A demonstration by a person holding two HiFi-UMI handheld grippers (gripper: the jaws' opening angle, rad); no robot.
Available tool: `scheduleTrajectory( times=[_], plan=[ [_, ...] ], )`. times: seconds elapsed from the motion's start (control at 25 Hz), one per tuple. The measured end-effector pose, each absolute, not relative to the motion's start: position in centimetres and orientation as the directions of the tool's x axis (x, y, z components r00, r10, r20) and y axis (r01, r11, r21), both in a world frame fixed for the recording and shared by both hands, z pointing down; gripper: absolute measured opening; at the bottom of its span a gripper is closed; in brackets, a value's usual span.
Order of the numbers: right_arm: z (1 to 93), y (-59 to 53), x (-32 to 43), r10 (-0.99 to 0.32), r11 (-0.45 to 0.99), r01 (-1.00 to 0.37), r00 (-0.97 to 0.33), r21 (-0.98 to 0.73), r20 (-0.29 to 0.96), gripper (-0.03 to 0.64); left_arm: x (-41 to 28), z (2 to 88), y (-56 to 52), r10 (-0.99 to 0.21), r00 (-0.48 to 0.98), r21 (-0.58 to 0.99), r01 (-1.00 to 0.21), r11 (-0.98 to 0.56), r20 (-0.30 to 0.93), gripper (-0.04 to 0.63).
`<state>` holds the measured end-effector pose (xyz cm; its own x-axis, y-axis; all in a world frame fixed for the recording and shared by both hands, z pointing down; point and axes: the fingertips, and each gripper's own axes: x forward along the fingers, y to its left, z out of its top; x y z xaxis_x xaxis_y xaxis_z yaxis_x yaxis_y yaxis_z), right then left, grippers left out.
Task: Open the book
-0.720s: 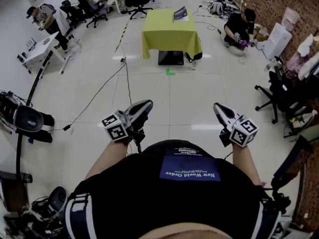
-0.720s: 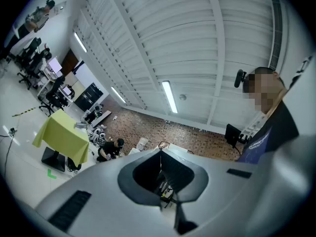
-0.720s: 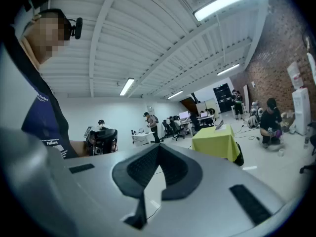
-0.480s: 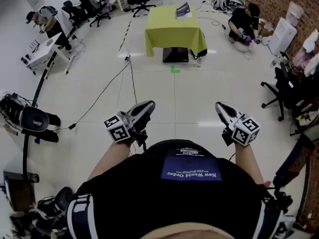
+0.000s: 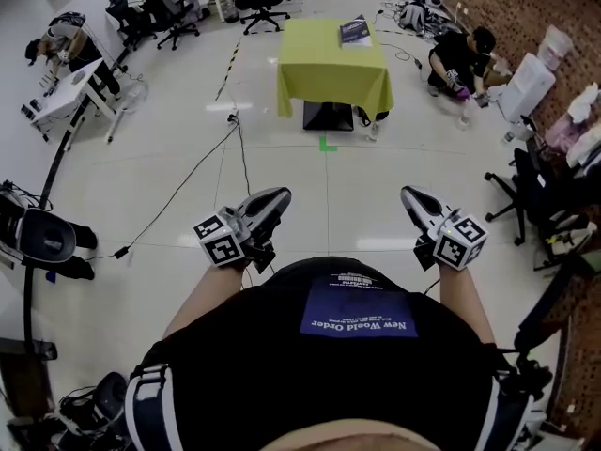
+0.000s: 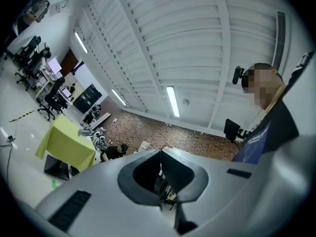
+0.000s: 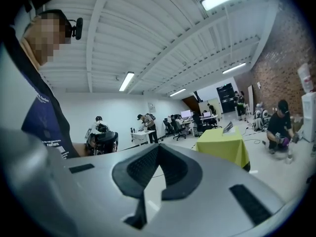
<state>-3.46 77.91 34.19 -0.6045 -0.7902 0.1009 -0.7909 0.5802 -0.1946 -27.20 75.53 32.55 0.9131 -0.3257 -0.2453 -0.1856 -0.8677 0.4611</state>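
Approach step, by the look: well apart from book (image 5: 355, 31) on far yellow-green table (image 5: 329, 69). Clenched and empty: left gripper (image 5: 275, 197), right gripper (image 5: 409, 197). Next: close in, part jaws, catch cover edge.

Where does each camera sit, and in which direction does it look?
Head view: on the person's head, looking forward and down at the floor; shows torso, forearms, left gripper, right gripper.
Left gripper view: on the left gripper, along its shut jaws, tilted up to the ceiling; torso at right.
Right gripper view: on the right gripper, along its shut jaws, about level across the room; torso at left.
Shared: all three show the yellow table.
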Motion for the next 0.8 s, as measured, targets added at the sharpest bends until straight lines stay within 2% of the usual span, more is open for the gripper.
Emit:
scheduleTrajectory(
  times=[0.36,0.6,0.8],
  plan=[
    [32.9,65.4,-12.8,-0.790,0.583,-0.781,-0.609,-0.222,0.067,-0.012,-37.5,32.4,62.8,-0.348,0.913,0.433,-0.232,-0.871,-0.211,0.006],
    [34.6,59.7,-12.7,-0.773,0.589,-0.767,-0.627,-0.254,0.101,-0.012,-36.8,33.2,57.8,-0.353,0.914,0.460,-0.232,-0.857,-0.198,0.006],
    [35.8,54.7,-8.8,-0.755,0.608,-0.743,-0.650,-0.280,0.087,-0.012,-32.9,34.4,53.8,-0.376,0.910,0.469,-0.259,-0.844,-0.174,0.006]
  ],
)
